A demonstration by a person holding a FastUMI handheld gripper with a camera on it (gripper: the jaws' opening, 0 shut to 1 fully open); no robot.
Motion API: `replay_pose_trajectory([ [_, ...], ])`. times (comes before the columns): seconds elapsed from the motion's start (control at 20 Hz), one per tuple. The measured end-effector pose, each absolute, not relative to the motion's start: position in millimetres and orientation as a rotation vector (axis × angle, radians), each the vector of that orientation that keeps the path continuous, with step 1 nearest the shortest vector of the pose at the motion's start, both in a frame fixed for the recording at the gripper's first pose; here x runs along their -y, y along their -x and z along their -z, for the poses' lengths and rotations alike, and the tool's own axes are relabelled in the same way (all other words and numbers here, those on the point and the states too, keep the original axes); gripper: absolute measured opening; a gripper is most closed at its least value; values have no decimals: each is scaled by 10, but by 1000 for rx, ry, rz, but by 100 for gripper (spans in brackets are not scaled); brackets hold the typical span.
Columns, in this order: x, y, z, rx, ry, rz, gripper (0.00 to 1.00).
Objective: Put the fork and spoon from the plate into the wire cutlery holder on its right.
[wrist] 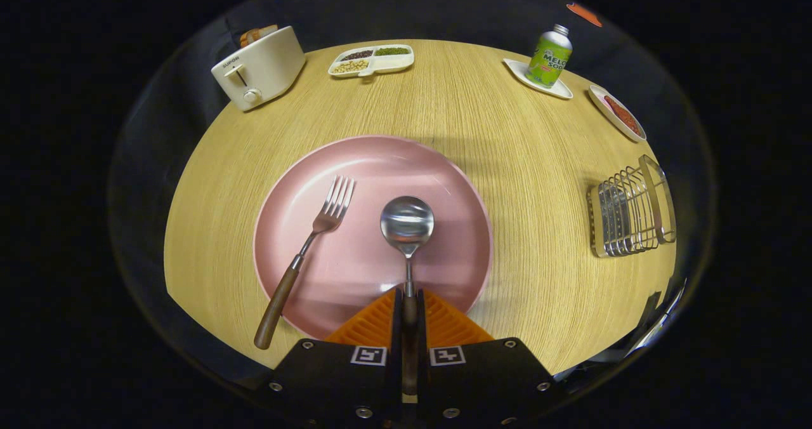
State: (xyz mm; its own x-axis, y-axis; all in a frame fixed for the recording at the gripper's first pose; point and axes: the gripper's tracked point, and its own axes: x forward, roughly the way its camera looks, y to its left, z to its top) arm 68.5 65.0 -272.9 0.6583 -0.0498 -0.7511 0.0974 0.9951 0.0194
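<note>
We see the hand-held gripper (409,302) at the bottom centre of the frame, pointing forward over the near rim of the round pink plate (444,169), its two fingers drawn close together and clamped on the wooden handle of the steel spoon (407,226). The spoon runs straight ahead from between the fingers — its bowl faces up near the middle of the plate. To the left of it lies the steel fork with a wooden handle (304,251), tilted, tines on the plate and pointing toward the upper right, handle end hanging past the plate's lower left rim over the light wood-grain surface (507,131). The silver wire cutlery holder (628,216) stands at the right of the frame, well apart from the plate. Farther back we make out a cream toaster (260,67) at upper left, a white divided dish of beans (371,61) at top centre, and a green bottle (549,56) on a white coaster (561,89) at upper right — beside it, a small dish holding something red (618,113).
</note>
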Motion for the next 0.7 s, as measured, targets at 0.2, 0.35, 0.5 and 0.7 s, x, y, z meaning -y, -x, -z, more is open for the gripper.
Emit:
replay_pose_trajectory([
  [0.2,-664,-664,2710,-838,-40,54,7],
  [0.35,-655,-655,2604,-801,-44,35,7],
  [0.5,-602,-648,2450,-758,-67,30,7],
  [0.7,-481,-618,2495,-766,-54,35,6],
])
